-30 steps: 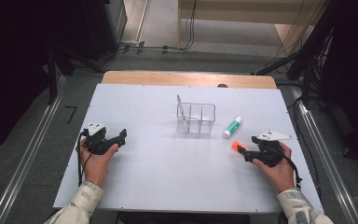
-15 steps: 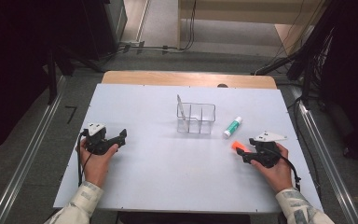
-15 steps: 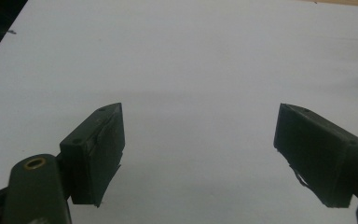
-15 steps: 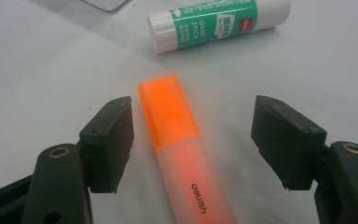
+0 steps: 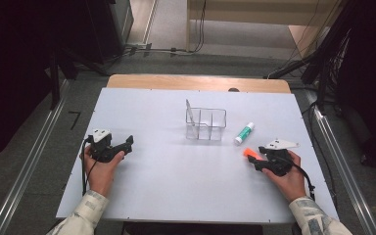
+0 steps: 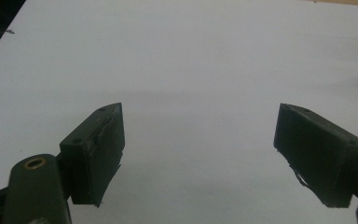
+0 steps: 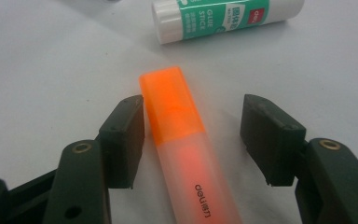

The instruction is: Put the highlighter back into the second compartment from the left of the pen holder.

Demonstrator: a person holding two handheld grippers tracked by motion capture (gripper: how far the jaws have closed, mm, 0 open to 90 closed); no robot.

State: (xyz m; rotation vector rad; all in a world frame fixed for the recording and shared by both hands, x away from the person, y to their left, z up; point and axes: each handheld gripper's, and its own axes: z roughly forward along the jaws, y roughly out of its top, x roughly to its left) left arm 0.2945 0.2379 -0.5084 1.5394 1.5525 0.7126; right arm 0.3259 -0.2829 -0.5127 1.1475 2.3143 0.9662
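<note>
The right gripper (image 7: 192,135) is sitting with its jaws spread around an orange highlighter (image 7: 186,149) lying on the white table (image 5: 176,191), the left jaw just beside it, the other apart. A glue stick (image 5: 244,133) is lying near, beside a clear organizer (image 5: 205,125). The left gripper (image 6: 200,154) is resting wide open over bare table.

A person's left gripper (image 5: 127,143) rests low, well left of the wire rack (image 5: 205,124), jaws spread. The right gripper (image 5: 252,157) sits to the rack's right, jaws apart.
</note>
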